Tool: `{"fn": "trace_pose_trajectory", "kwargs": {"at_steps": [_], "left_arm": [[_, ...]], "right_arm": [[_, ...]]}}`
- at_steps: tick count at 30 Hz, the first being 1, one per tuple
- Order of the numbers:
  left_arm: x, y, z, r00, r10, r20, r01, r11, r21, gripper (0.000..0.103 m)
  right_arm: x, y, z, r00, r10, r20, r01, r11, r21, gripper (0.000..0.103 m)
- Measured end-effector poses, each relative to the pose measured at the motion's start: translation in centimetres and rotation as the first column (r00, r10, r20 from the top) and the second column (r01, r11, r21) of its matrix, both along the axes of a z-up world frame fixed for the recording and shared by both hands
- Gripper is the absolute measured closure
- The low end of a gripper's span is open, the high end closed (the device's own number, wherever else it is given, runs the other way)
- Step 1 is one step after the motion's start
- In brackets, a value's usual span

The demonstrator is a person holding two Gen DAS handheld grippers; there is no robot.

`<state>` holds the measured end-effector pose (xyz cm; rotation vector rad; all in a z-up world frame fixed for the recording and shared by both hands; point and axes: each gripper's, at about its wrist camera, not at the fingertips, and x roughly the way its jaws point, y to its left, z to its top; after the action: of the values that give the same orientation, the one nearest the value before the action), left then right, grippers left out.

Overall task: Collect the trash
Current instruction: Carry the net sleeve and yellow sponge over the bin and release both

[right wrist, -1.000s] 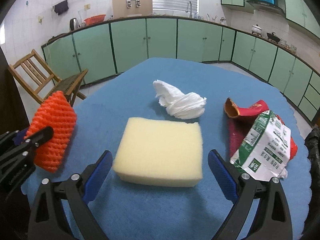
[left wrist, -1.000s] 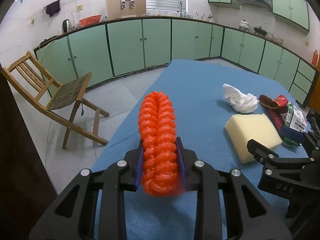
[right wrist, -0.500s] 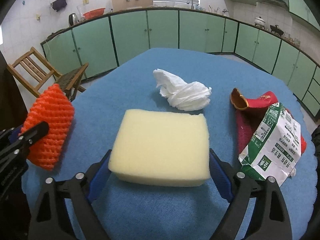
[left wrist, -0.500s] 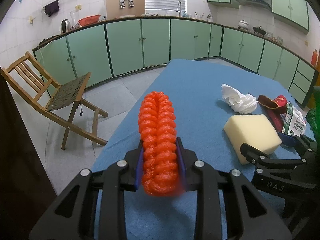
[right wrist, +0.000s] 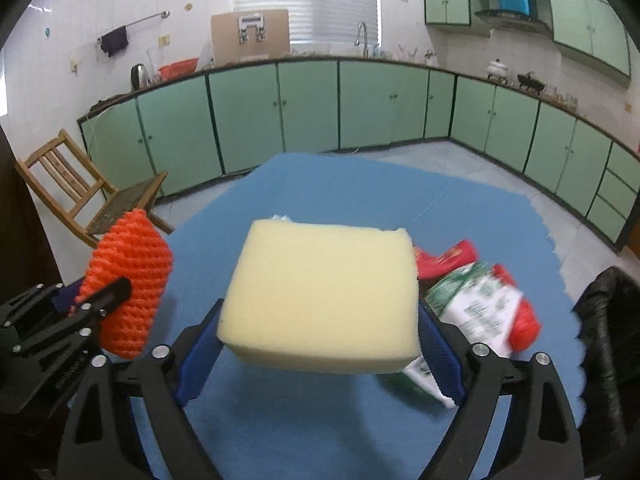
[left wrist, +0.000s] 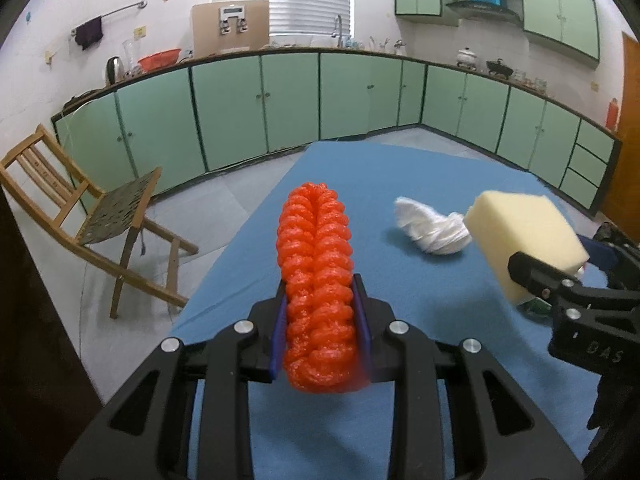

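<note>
While both grippers hold trash above the blue table [left wrist: 420, 320]:
Left gripper [left wrist: 320, 332]: clamped on one orange foam net [left wrist: 316, 280], near the table's left edge.
Right gripper [right wrist: 320, 344]: gripping one yellow sponge [right wrist: 324, 292], lifted.
On table: one white tissue [left wrist: 432, 228], one green-white carton [right wrist: 476, 308].

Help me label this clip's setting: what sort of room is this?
Most likely a home kitchen: green base cabinets under a long counter, a sink faucet by the window, a kettle, and a range hood. The blue-covered table holds trash.
</note>
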<state>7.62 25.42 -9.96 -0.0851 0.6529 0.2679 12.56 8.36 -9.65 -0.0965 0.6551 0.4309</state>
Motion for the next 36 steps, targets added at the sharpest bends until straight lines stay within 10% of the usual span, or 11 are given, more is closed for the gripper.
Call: {"fn": "trace_pose_trajectory", "kwargs": {"at_steps": [19,36], "left_arm": [[3.5,-11.8,4.0,0.968,-0.223,0.111,0.225,0.974,-0.008,0.076],[7.3,-26.6,5.1,0.871,-0.468,0.152,0.473,0.881,0.002,0.076]], "right_arm": [[-0.6,-14.2,6.5,0.977,-0.187,0.1,0.179,0.98,0.082,0.015],[-0.7,-29.2,6.6,0.896,-0.432,0.105,0.425,0.901,0.084,0.015]]}}
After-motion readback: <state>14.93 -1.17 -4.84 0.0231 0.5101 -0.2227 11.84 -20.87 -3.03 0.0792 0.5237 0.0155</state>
